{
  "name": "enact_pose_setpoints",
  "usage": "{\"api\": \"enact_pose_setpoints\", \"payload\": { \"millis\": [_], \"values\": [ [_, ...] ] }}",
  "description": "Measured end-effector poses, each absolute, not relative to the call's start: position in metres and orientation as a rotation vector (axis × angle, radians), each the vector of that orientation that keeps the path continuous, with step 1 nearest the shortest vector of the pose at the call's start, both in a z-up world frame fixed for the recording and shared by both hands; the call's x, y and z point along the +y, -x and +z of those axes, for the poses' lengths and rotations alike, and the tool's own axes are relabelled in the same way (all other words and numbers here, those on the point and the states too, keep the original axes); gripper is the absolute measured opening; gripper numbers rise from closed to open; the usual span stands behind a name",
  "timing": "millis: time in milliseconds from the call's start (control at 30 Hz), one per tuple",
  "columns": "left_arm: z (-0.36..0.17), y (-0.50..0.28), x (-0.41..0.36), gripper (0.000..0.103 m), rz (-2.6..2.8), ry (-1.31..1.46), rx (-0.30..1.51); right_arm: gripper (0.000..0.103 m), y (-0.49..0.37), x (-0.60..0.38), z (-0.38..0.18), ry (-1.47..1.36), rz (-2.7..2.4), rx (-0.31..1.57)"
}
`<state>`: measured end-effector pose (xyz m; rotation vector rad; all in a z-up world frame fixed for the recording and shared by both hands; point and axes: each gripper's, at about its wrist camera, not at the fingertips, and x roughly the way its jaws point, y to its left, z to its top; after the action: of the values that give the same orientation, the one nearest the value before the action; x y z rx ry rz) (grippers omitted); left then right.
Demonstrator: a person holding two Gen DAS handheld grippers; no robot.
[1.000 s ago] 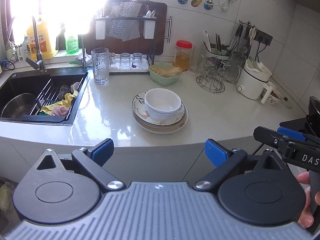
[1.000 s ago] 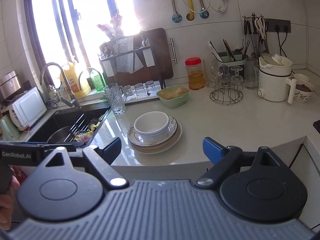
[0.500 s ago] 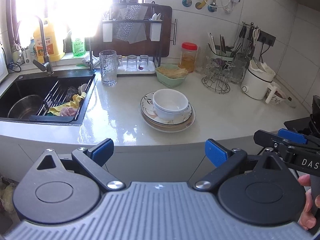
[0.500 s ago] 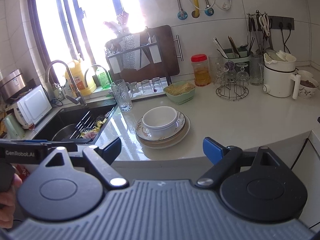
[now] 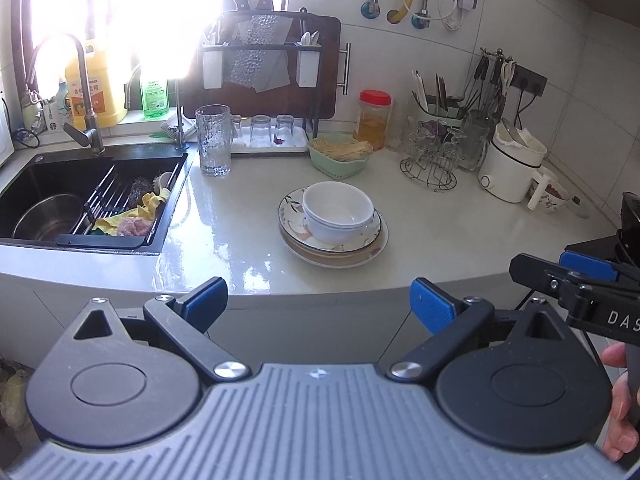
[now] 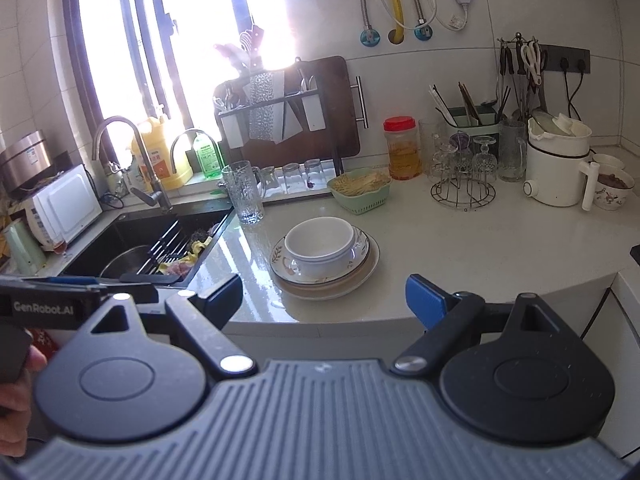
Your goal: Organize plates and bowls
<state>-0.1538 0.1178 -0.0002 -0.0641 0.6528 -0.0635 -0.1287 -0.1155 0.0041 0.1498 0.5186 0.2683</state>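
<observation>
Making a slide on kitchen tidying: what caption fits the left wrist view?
Open left gripper faces white bowls nested on stacked plates atop the countertop, beside the sink.

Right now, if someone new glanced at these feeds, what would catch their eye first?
The stack of white bowls on patterned plates, mid-counter. Next, the glaring window above the dark sink on the left. Both the left gripper and right gripper are open and empty, short of the counter edge.
</observation>
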Motion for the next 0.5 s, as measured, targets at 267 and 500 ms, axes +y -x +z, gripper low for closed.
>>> {"api": "enact_pose_setpoints", "payload": {
  "millis": [267, 500],
  "values": [
    [0.0002, 0.1494, 0.1163, 0.099, -0.069, 0.038, 0.662, 0.09, 0.1306, -0.1173, -0.0021, -0.167, 0.255, 0.52],
    [-0.002, 0.1459, 0.1168, 0.099, -0.062, 0.027, 0.683, 0.09, 0.129, -0.1164, -0.0001, -0.168, 0.238, 0.514]
  ]
}}
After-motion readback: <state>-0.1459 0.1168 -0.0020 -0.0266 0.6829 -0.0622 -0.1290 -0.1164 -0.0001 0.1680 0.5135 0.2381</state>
